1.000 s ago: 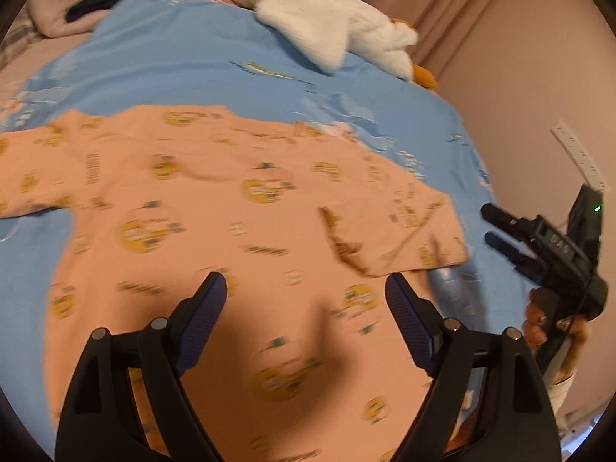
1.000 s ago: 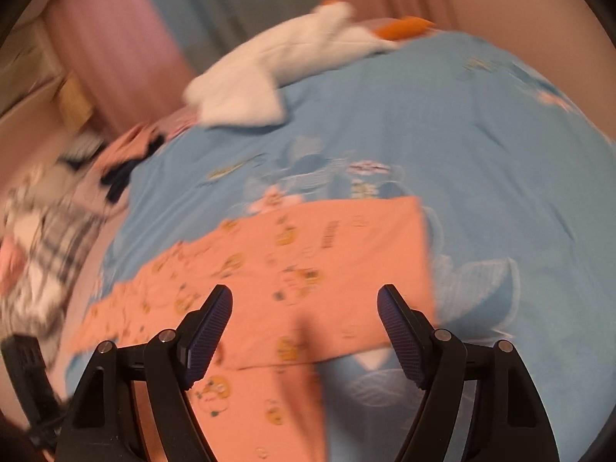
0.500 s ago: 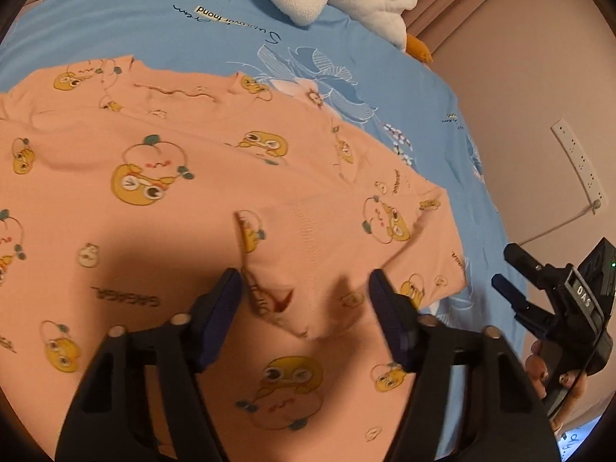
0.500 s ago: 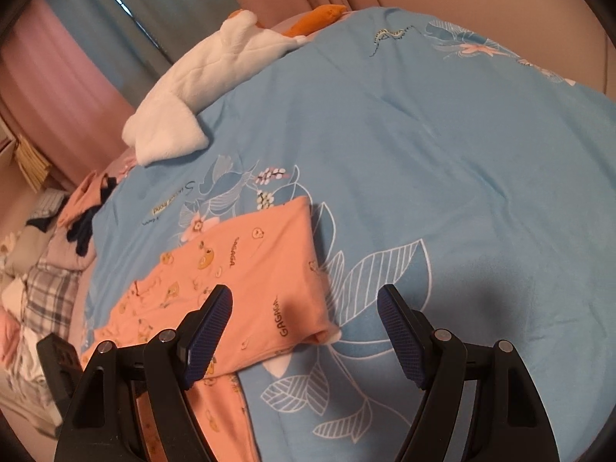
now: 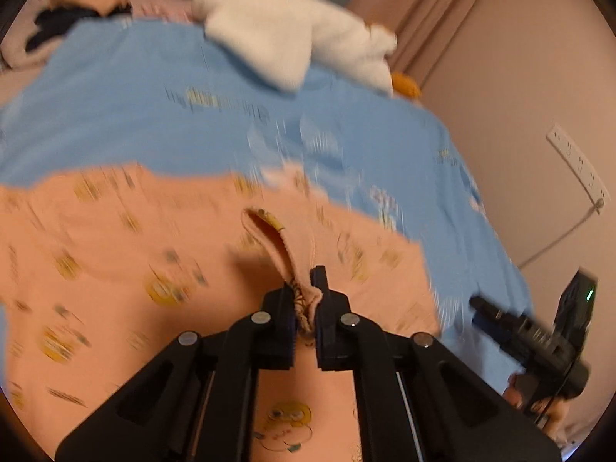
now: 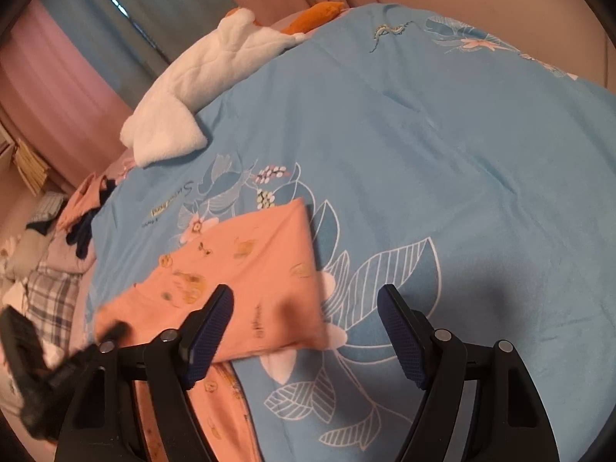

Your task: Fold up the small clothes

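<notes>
An orange child's shirt (image 5: 115, 269) printed with yellow cartoon faces lies spread on the blue bed cover (image 5: 154, 115). My left gripper (image 5: 306, 288) is shut on the cuff end of a sleeve (image 5: 277, 238) and holds it raised over the shirt's body. In the right wrist view the shirt (image 6: 250, 269) shows with a folded edge, and my right gripper (image 6: 306, 331) hovers open above that edge and the cover, nothing between its fingers. The right gripper (image 5: 500, 319) also appears at the right of the left wrist view, held by a hand.
A white plush duck (image 6: 184, 88) with an orange beak lies at the far end of the bed. A pile of loose clothes (image 6: 50, 269) sits off the bed's far-left side. A wall with a power strip (image 5: 577, 161) runs along the right edge.
My left gripper came down on the folded sleeve, closed on its cuff and lifted it. The right gripper rolled and shifted early on, then stayed still, open throughout.
</notes>
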Motion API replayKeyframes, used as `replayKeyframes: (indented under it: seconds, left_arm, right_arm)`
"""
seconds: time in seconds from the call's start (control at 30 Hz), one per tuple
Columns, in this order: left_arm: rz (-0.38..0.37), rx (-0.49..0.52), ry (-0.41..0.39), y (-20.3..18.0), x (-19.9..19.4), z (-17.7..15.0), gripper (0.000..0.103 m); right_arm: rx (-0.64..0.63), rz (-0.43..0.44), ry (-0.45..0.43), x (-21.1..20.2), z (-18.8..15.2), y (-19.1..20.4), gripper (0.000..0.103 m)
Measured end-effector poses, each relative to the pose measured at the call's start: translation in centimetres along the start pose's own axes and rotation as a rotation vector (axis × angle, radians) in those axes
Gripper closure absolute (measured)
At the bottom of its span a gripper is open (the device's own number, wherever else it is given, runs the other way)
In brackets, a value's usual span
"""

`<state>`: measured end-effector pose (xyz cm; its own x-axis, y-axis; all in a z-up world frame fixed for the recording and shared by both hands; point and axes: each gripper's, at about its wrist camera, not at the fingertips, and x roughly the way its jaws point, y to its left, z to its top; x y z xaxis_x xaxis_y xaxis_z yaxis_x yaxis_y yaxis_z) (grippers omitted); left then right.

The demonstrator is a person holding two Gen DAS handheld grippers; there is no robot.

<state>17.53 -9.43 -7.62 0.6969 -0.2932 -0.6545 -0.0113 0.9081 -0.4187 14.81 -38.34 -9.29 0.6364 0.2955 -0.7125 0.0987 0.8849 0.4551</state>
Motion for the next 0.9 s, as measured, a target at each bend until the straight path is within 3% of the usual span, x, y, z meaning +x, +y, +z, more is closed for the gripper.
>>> replayKeyframes:
  seconds: [0.07, 0.17, 0.37, 0.9]
  left_arm:
    - [0.009, 0.022, -0.036, 0.2, -1.4, 1.4, 0.097]
    - [0.089, 0.071, -0.094, 0.3, -3.0, 2.8, 0.098]
    - [0.152, 0.105, -0.138, 1.9, -4.9, 4.1, 0.099]
    - [0.236, 0.006, -0.201, 6.8, -8.3, 6.5, 0.100]
  right_arm:
    - [-0.005, 0.010, 0.000, 0.0, 0.0, 0.1, 0.026]
    - [-0.013, 0.021, 0.007, 0.3, 0.0, 0.4, 0.026]
    - [-0.060, 0.016, 0.027, 1.0, -0.2, 1.8, 0.026]
    - [-0.186, 0.044, 0.094, 3.2, -1.4, 5.7, 0.026]
